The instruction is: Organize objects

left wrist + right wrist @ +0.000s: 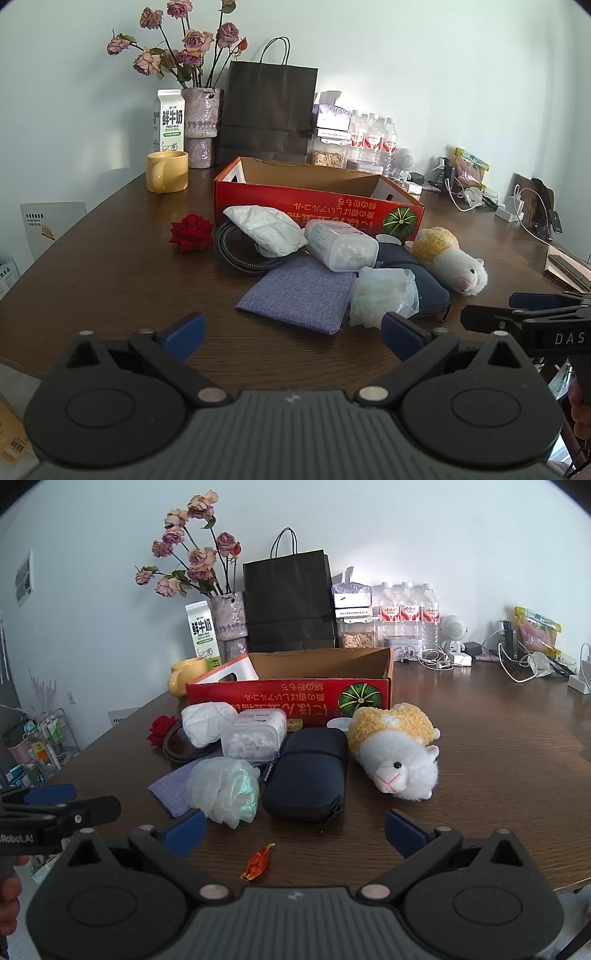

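An open red cardboard box (317, 201) (295, 698) stands on the brown table. In front of it lie a plush sheep (452, 260) (397, 753), a dark zip pouch (308, 771), a clear box of cotton swabs (341, 243) (255, 734), a crumpled clear bag (384, 295) (225, 790), a blue-grey cloth (299, 295), a white tissue pack (264, 229), a braided cable (236, 251) and a red rose head (192, 232). My left gripper (293, 336) is open and empty, short of the cloth. My right gripper (295, 832) is open and empty, short of the pouch.
A yellow mug (166, 171), milk carton (168, 120), vase of dried roses (201, 125), black paper bag (267, 114), water bottles (406, 613) and chargers with cables (517, 664) line the back. An orange wrapper (256, 864) lies near the front edge.
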Motion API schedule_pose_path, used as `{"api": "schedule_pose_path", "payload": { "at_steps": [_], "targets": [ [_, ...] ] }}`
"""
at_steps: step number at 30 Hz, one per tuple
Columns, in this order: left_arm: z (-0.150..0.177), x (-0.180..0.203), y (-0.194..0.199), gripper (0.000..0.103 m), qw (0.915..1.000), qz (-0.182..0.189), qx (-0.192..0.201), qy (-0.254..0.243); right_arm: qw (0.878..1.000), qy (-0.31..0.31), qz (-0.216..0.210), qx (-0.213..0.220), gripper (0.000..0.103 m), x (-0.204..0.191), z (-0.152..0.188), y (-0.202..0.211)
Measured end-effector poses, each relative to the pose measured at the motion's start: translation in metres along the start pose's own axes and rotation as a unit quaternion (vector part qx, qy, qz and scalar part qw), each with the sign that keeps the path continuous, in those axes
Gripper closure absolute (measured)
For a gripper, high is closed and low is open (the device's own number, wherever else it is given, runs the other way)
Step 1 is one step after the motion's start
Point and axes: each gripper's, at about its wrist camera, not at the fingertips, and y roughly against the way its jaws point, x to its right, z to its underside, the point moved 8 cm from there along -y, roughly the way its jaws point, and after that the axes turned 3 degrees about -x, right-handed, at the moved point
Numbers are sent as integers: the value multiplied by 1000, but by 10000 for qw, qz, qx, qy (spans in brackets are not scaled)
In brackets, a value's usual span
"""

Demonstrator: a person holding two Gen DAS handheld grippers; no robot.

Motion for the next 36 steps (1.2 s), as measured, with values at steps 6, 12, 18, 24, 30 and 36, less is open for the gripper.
{"api": "schedule_pose_path", "payload": {
  "at_steps": [6,12,18,24,30,36],
  "targets": [
    [0,0,0,0,10000,4,-1,1,10000,3,-6,-7,0,0,0,-1],
    [1,-1,-1,0,10000,8,6,14,10000,10,-8,-16,0,0,1,-1],
    [2,-2,-1,0,10000,1,9,20,10000,9,-7,-17,0,-1,1,-1],
    [3,-2,-1,0,10000,5,6,26,10000,9,-8,-16,0,-1,1,-1],
    [3,-2,-1,0,10000,9,6,27,10000,8,-7,-21,0,-1,2,-1],
    [3,-2,-1,0,10000,14,6,27,10000,9,-8,-16,0,-1,2,-1]
  ]
}}
